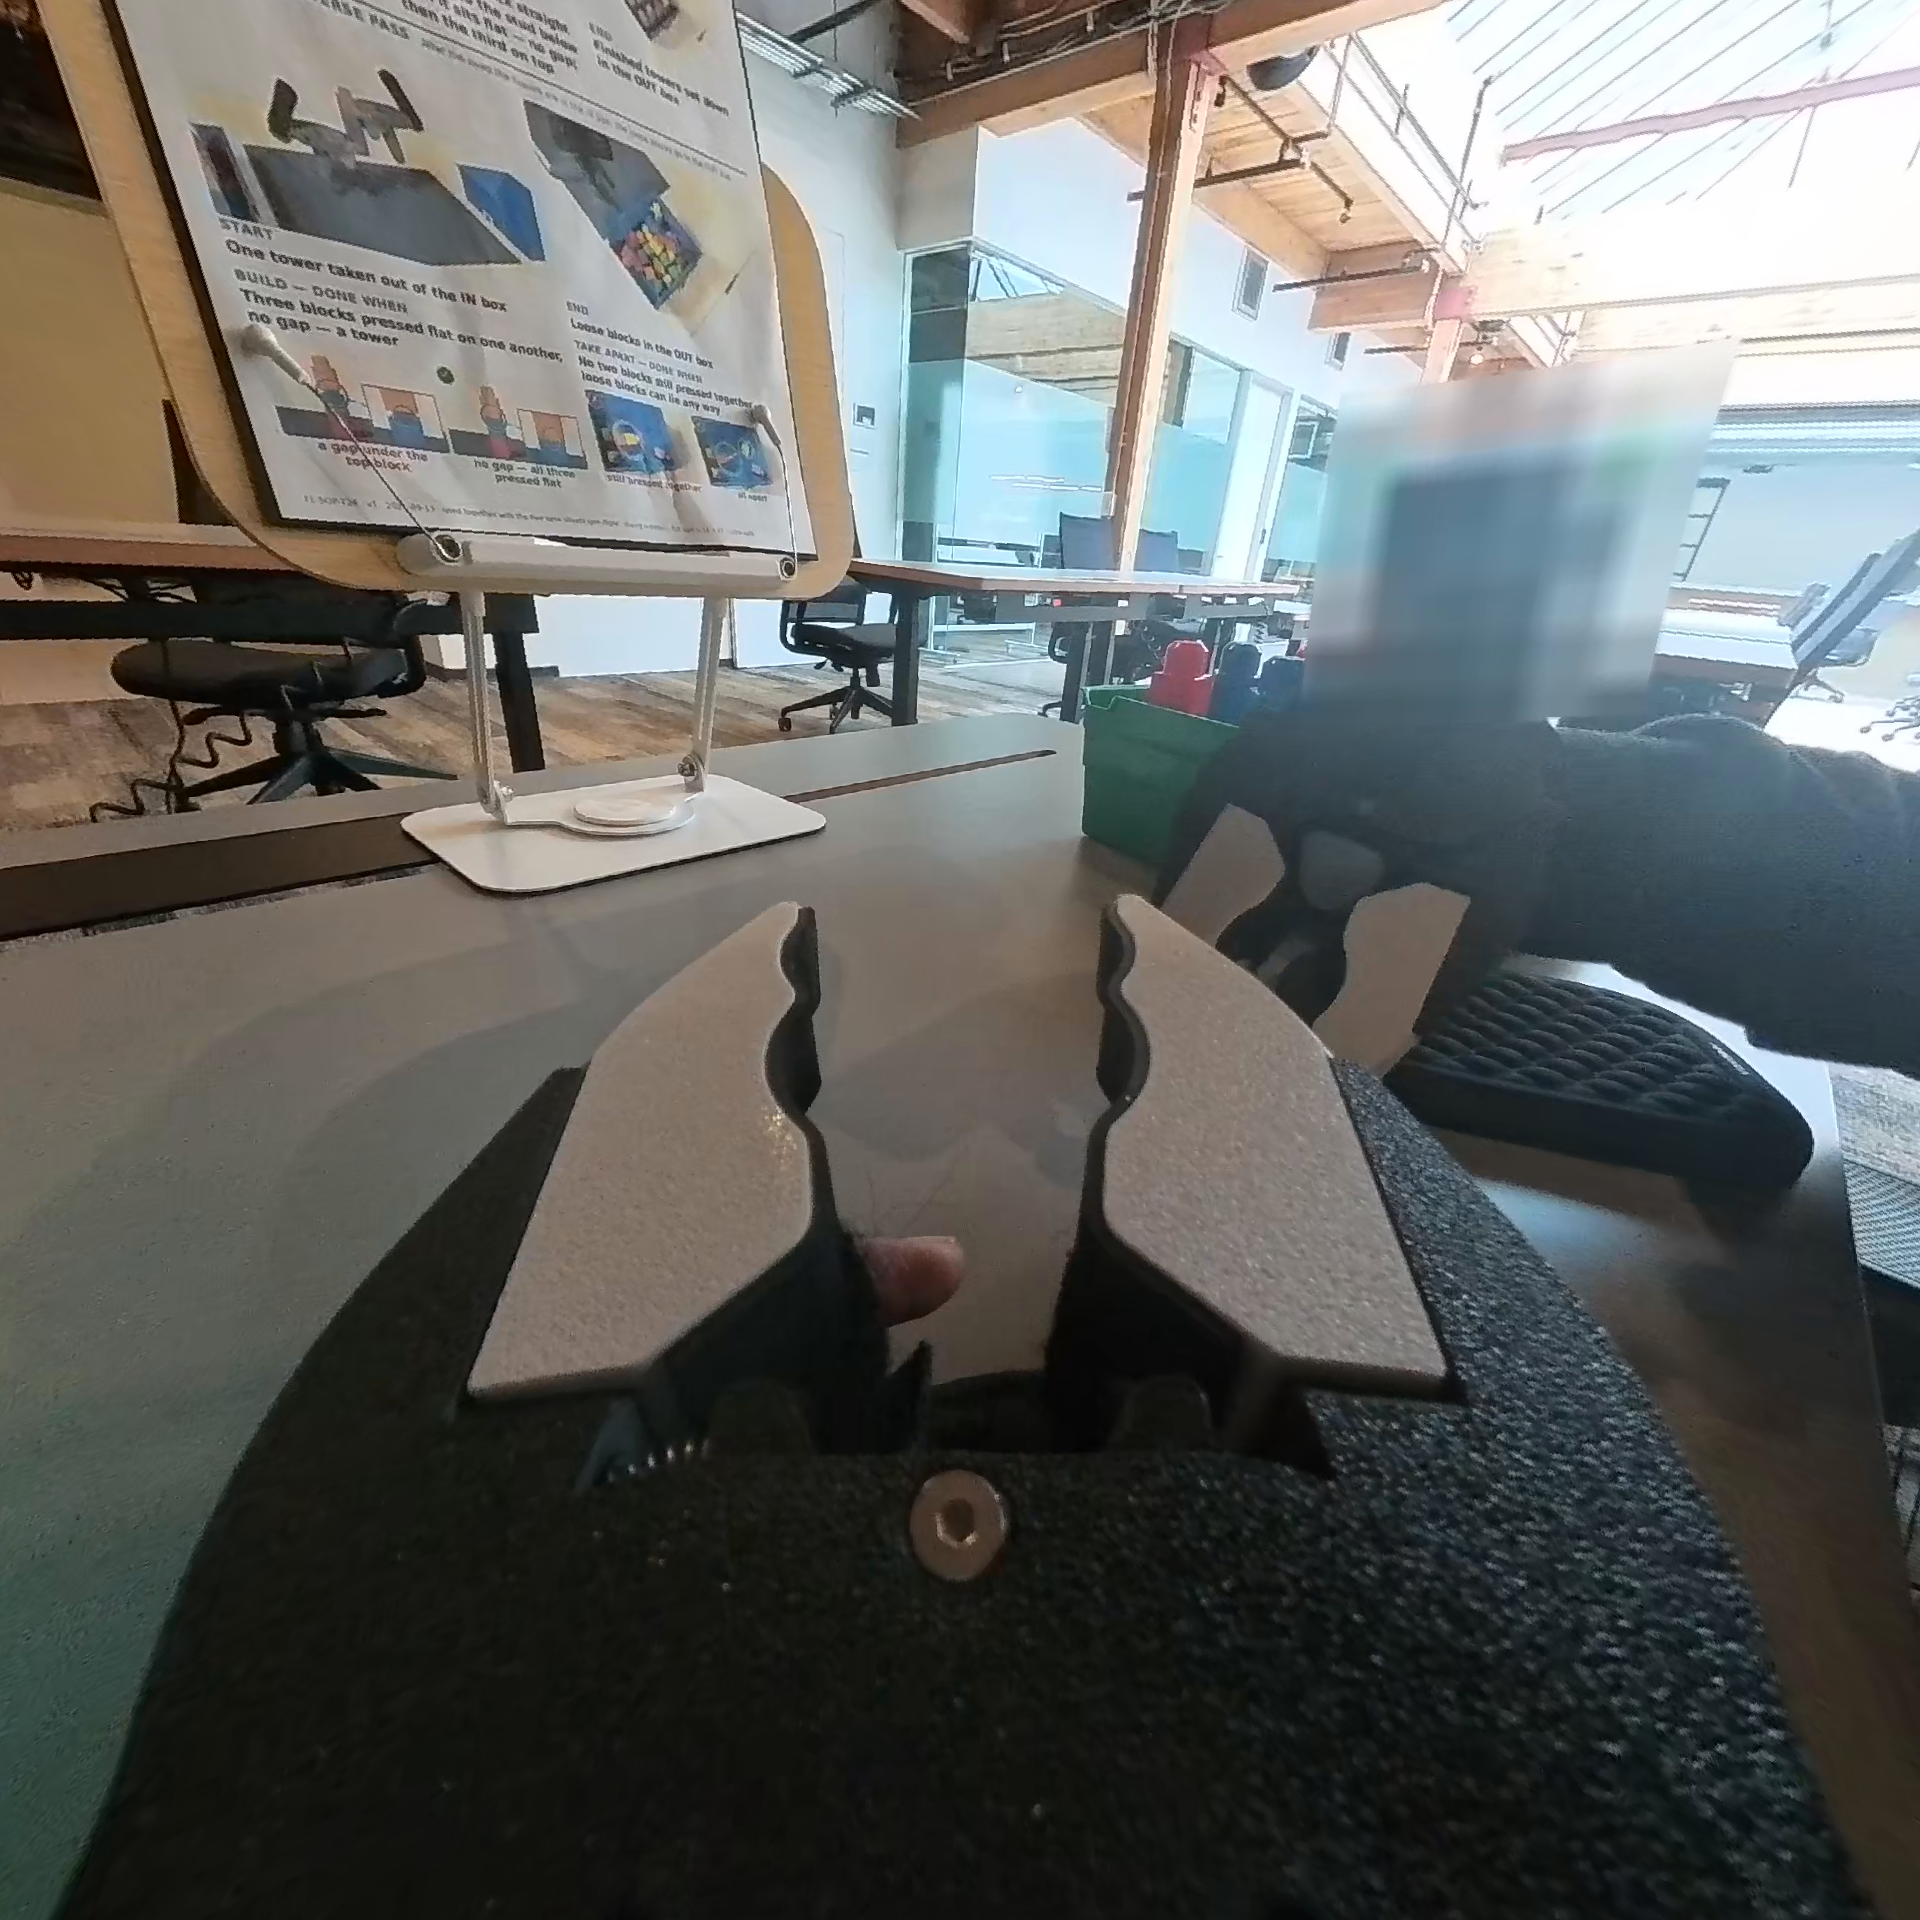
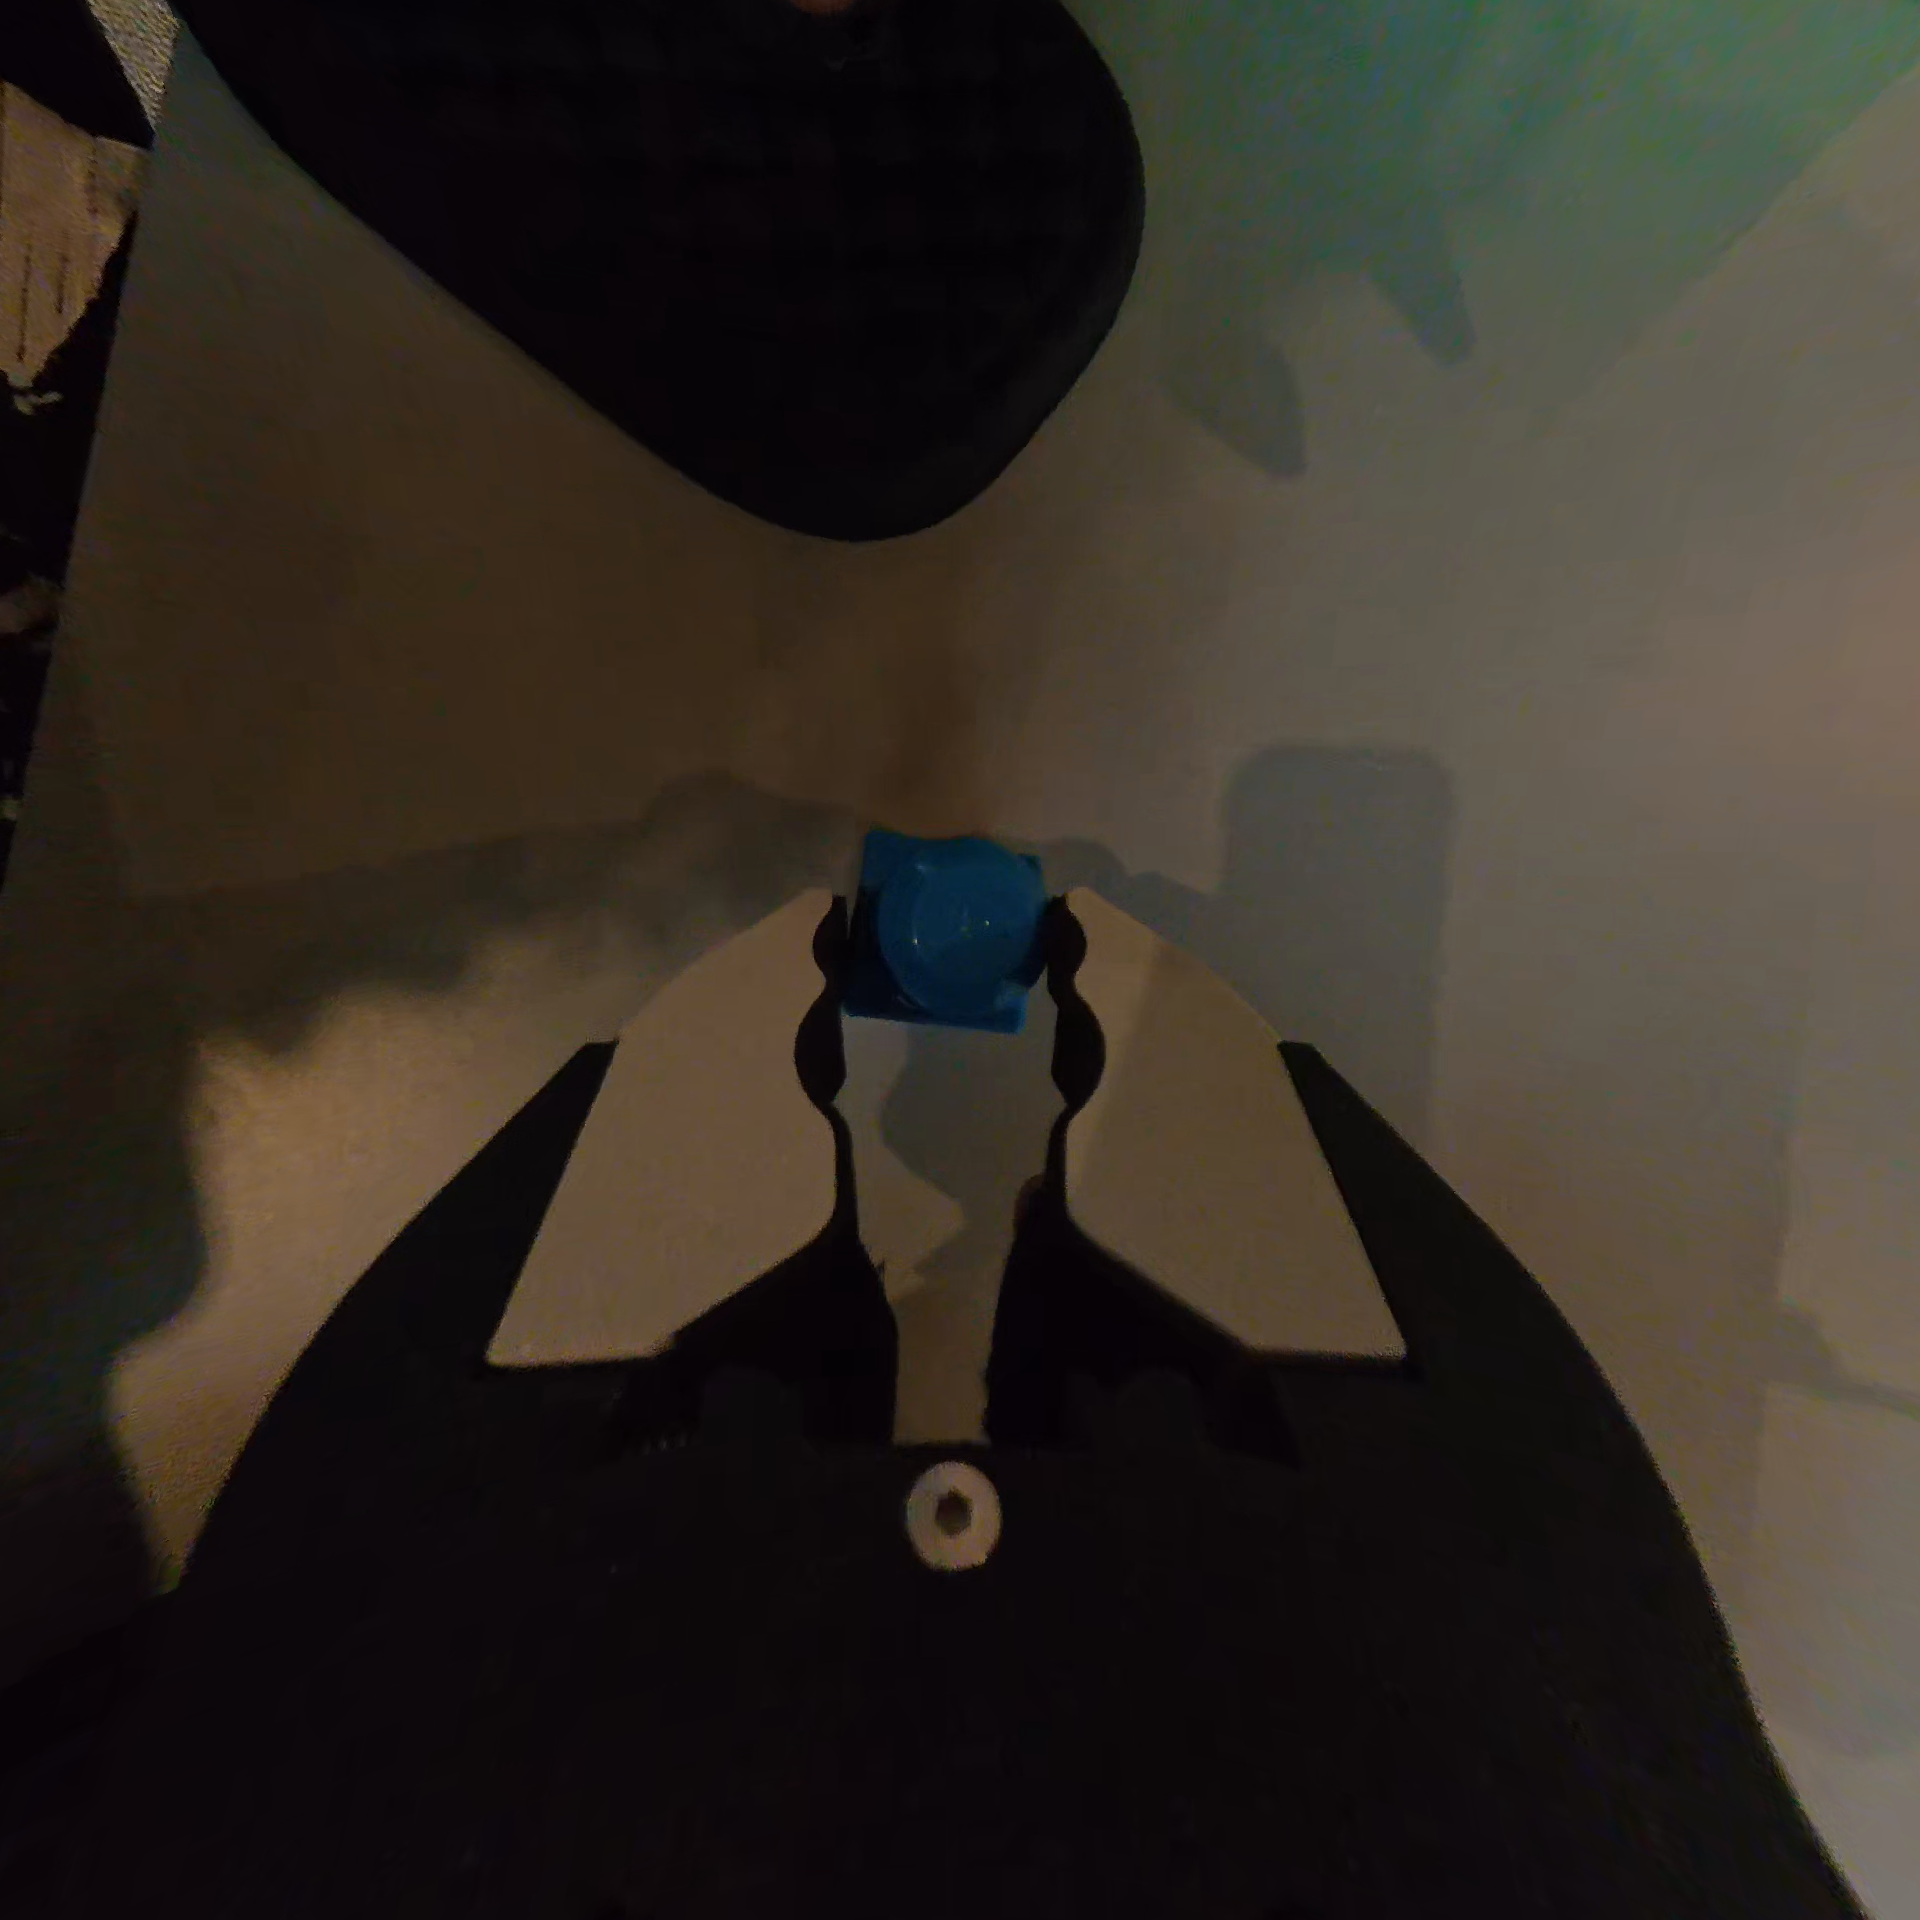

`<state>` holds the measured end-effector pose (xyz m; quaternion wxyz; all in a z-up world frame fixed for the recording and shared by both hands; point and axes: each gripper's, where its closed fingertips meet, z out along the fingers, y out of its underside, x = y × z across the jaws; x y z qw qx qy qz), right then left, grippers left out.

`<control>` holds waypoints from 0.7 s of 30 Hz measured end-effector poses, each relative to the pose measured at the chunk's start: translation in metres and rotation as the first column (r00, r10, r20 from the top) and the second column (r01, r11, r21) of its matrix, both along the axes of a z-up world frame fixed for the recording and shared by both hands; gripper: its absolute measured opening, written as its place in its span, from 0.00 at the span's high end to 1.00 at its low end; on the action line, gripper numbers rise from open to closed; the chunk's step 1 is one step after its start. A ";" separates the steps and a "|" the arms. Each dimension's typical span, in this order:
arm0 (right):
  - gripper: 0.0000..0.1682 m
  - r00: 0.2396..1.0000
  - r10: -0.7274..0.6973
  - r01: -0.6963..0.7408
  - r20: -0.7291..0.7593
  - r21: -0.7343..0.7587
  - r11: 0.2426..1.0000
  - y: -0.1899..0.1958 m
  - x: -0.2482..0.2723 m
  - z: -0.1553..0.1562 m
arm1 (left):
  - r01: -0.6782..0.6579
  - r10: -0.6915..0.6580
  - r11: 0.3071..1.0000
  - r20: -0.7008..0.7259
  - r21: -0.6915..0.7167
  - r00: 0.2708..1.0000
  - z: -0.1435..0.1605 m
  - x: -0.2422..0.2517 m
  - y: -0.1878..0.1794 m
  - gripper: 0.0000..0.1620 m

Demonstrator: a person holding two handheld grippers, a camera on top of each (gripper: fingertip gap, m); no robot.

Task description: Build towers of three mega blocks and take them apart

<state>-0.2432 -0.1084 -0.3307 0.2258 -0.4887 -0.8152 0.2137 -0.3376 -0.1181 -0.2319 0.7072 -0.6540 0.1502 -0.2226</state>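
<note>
- Left wrist view: low over the table, facing across toward its far edge and the office beyond.
- Right wrist view: pointing straight down, close above the table.
- Shared: tabletop, black pad.

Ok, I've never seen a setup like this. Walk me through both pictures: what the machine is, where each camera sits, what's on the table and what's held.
There is no robot: a person holds a two-finger tool in each hand, with a camera on each looking along its fingers.

The left view shows the left gripper open and empty above a grey table. On the table stand an instruction sheet on a white stand and a green bin of blocks, with a black padded rest lying nearby. The right gripper shows farther off, in a gloved hand.

The dim right view points down: the right gripper's own fingers pinch a blue block.
</note>
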 end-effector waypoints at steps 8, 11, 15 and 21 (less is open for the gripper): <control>0.72 0.999 -0.028 0.027 -0.045 -0.019 0.999 0.000 -0.003 0.008 | 0.001 -0.001 1.000 -0.008 -0.001 1.000 -0.001 0.001 0.000 0.69; 0.66 0.990 -0.092 0.089 -0.109 -0.029 0.996 0.002 -0.002 0.021 | -0.001 0.001 1.000 -0.011 -0.001 1.000 -0.001 0.001 0.001 0.69; 0.64 0.919 -0.228 0.204 -0.322 -0.108 0.973 0.001 0.006 0.052 | -0.003 0.003 1.000 -0.021 -0.002 1.000 -0.001 0.002 0.001 0.69; 0.68 0.695 -0.452 0.377 -0.559 -0.251 0.891 0.017 0.036 0.070 | -0.012 0.013 1.000 -0.054 0.003 0.998 -0.001 0.004 0.001 0.69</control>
